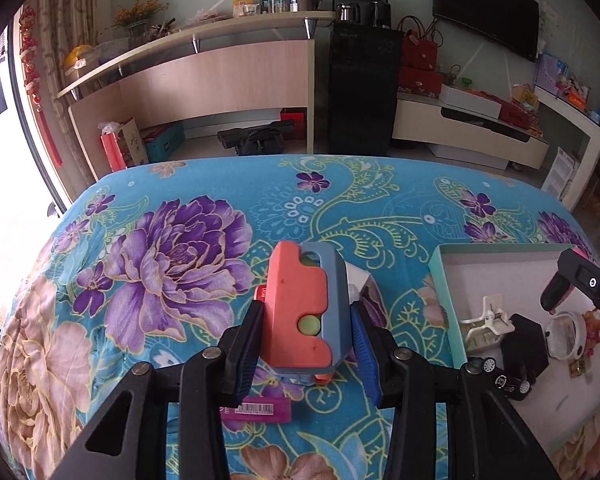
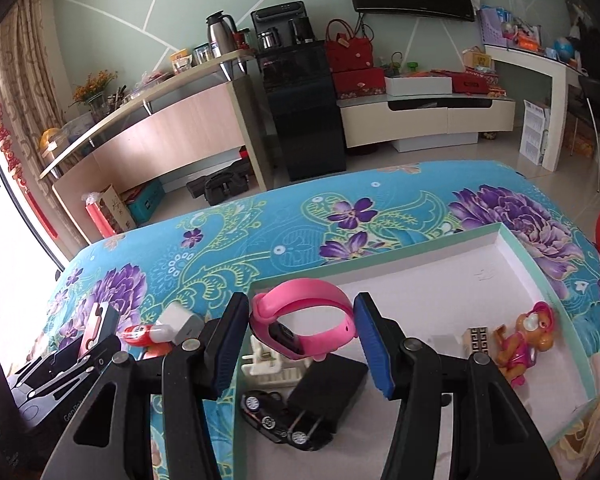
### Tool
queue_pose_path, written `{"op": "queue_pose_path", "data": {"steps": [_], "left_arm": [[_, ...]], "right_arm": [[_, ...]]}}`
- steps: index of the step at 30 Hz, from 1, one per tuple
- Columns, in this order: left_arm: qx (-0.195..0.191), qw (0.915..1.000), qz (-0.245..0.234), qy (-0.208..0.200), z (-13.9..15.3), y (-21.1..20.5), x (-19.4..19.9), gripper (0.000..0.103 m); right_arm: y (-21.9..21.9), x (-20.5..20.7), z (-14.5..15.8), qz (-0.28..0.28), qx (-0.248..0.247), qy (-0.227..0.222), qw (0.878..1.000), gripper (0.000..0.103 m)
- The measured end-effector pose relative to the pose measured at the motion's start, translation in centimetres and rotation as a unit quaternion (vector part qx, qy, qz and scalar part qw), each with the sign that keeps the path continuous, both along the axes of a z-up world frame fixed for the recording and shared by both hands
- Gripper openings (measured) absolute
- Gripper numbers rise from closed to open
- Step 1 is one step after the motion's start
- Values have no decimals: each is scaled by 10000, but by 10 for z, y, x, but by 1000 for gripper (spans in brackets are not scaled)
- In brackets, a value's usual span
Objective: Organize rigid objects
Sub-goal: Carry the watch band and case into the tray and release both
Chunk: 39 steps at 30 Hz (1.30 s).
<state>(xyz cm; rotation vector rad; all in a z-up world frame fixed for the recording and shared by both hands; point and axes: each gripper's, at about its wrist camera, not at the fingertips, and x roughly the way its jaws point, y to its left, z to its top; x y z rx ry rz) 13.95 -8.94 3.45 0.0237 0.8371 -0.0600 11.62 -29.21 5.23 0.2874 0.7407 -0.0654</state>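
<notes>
An orange and blue plastic toy [image 1: 304,308] with green balls stands upright between the blue pads of my left gripper [image 1: 306,344], which is shut on it above the flowered cloth. A pink wristwatch [image 2: 304,322] hangs in my right gripper [image 2: 304,344]; both pads press on its strap, over the near left corner of a shallow white box [image 2: 380,258] with a pale green rim. In the left wrist view that box [image 1: 440,276] lies to the right, with the right gripper and watch at its far side.
The box holds a black toy car [image 2: 276,420], a black charger [image 2: 328,388], a white plug [image 2: 266,364], a small patterned block [image 2: 476,338] and a toy dog [image 2: 528,340]. On the cloth lie a glue tube [image 2: 144,334], a white adapter [image 2: 182,320] and a pink barcoded pack [image 1: 260,410].
</notes>
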Motion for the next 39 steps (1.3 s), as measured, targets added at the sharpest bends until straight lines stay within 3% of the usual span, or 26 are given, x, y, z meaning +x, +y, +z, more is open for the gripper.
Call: {"op": "queue_pose_path", "data": {"steps": [9,20,29,31,36,39], "left_arm": [[133,9944,-1046,51,12,-80,9,45],[311,9860,-1634,129,4,-146,21,45],[371,9836,-1747,264,-8,-161,22,46],[371,9837,-1746,221,-7,-161,20,55],[327,9857,-1648,148,1,-152,15,57],[286,9883,-1497,29,8,-140,11,64]], "right_arm": [[-57,-11,-11,-731,-136,38,9972,56],[-92,-23,-14,-1247,-90,43,9921,52],[-98,-19,-27,-1320,-36,369,9906,52],[-97,-19,-28,-1303,-24,387,9907,52],[-95,-18,-29,-1255,-77,440,9911,52],[-93,-17,-28,-1225,-101,451,9914,52]]}}
